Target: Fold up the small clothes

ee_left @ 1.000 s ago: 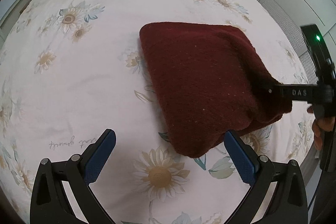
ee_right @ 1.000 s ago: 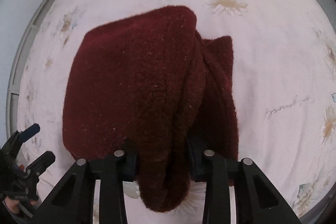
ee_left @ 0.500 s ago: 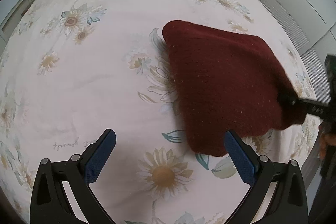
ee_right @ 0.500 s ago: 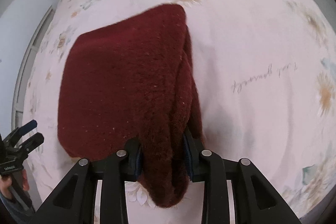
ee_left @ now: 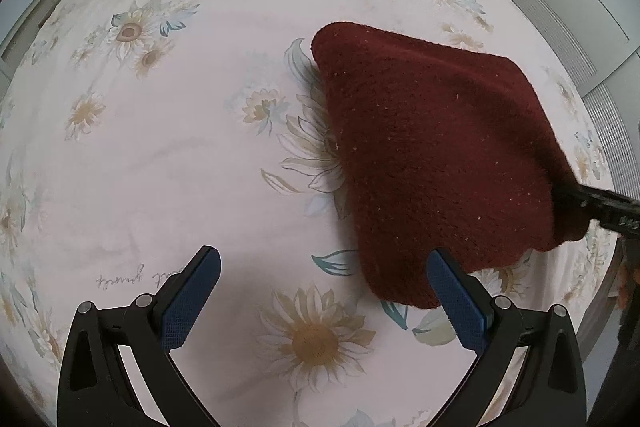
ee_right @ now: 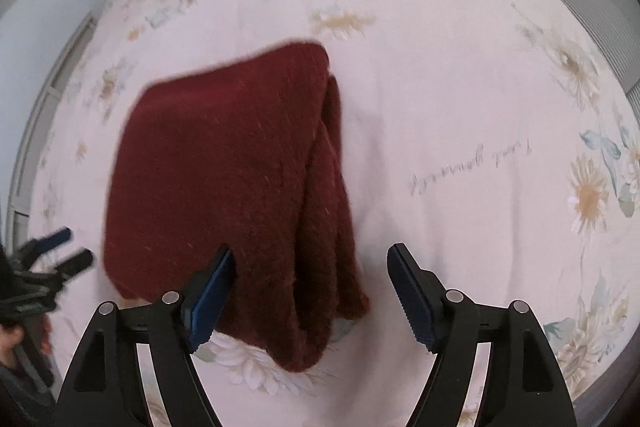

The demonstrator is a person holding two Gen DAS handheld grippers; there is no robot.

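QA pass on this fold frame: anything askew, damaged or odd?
Mostly fine. The folded maroon knit lies on the floral bedsheet, but its near right edge bunches into loose stacked layers, not flush. Both the right gripper and left gripper are open. No damage visible.

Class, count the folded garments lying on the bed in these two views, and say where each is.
1. A single dark red knitted garment lies folded on the floral bedsheet, ahead of the right gripper, whose jaws are open. No others show.
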